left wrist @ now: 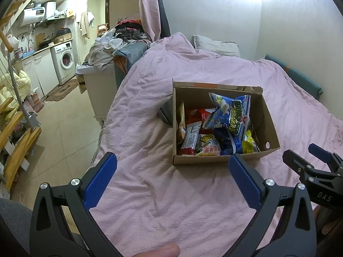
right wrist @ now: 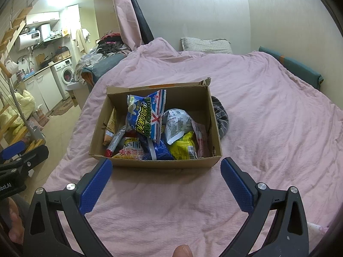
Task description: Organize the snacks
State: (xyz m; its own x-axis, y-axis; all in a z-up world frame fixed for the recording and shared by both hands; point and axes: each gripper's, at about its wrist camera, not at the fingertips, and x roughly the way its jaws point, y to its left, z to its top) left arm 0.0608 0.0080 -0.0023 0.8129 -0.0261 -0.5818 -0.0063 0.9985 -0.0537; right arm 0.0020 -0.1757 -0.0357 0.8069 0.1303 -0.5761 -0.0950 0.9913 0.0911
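Your open brown cardboard box [right wrist: 205, 128] of snack packets sits on the wrinkled pink bedsheet [right wrist: 268, 128], straight ahead of both tongs and just past their tips. Its long axis runs away from you, toward the grey pillow [right wrist: 205, 45].

Your right gripper [right wrist: 166, 167] faces the box's near wall squarely, so it looks the better placed of the two. Your left gripper [left wrist: 172, 165] sits off to the left, with the box ahead and to its right. Both have their blue pads spread wide and hold nothing.

The blue-and-white puffed snack bag with green lettering [right wrist: 148, 115] lies on top of the heap, tilted, and seems the easiest to reach. A yellow packet [right wrist: 184, 147] lies low at the near right corner.

A dark striped cloth [right wrist: 221, 117] touches the box's right wall. The box's walls are what hem in your approach.
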